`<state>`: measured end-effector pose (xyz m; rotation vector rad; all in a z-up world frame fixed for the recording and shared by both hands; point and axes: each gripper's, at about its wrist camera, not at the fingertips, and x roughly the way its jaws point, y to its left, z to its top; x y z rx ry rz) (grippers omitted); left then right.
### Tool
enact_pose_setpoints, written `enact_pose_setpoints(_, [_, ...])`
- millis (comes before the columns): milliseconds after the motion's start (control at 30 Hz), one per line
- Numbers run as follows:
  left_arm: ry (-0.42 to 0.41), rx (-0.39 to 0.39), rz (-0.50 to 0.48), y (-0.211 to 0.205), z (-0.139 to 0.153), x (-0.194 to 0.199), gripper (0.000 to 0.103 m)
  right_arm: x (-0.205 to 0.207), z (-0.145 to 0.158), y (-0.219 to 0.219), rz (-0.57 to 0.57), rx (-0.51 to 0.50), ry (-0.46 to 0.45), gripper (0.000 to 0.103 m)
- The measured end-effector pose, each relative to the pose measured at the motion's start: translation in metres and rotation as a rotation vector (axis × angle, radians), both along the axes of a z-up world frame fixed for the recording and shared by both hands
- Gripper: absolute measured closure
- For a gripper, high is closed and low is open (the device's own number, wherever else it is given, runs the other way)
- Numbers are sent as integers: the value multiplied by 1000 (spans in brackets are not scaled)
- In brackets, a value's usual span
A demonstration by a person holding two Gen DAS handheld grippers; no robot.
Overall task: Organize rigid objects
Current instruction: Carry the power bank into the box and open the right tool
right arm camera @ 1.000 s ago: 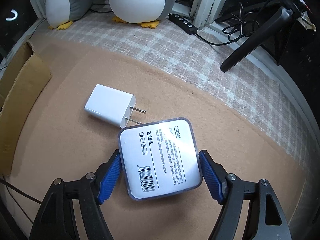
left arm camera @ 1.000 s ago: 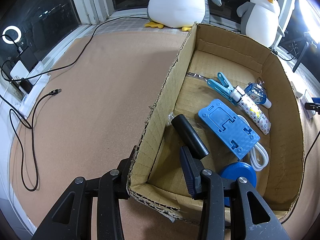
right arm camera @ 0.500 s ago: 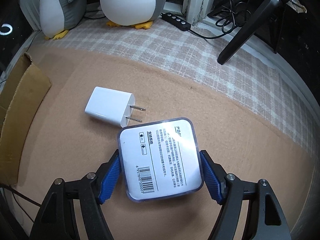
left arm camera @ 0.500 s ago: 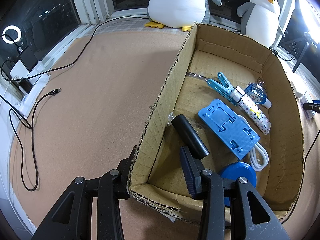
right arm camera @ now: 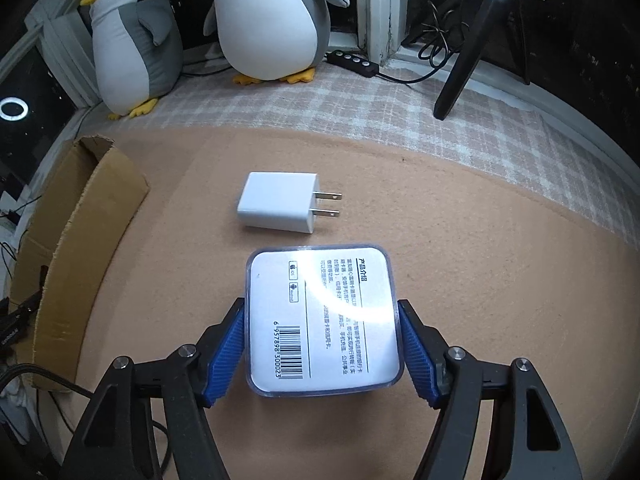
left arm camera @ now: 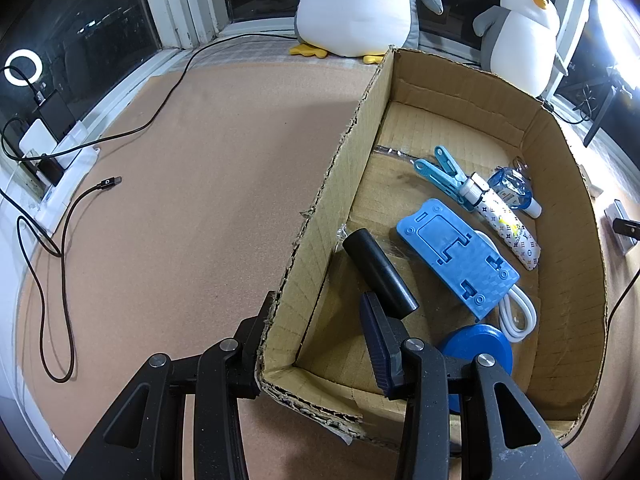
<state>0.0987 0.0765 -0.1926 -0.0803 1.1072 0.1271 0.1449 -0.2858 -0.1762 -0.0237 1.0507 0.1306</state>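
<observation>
My right gripper [right arm camera: 321, 350] has swung square to the white charger [right arm camera: 279, 207] with the clear plastic case [right arm camera: 323, 322] still clamped — cardboard box [left arm camera: 440, 240] next — left gripper [left arm camera: 316, 336] astride its corner wall.

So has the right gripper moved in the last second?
Yes. The right gripper, shut on the clear plastic box, has swung left: the penguin toys and white charger shifted rightward in its view.

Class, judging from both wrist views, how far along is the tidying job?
Done: the blue stand, black cylinder and clip lie in the cardboard box. In hand: the right gripper holds the clear case; the left gripper straddles the box's corner. Left: the white charger on the mat.
</observation>
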Motion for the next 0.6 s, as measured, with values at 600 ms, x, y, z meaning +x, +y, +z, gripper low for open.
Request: enact_pose_setpoints(600, [-1,-1,2,-1,1,0,60,-10,73,138,240,46,-185,35])
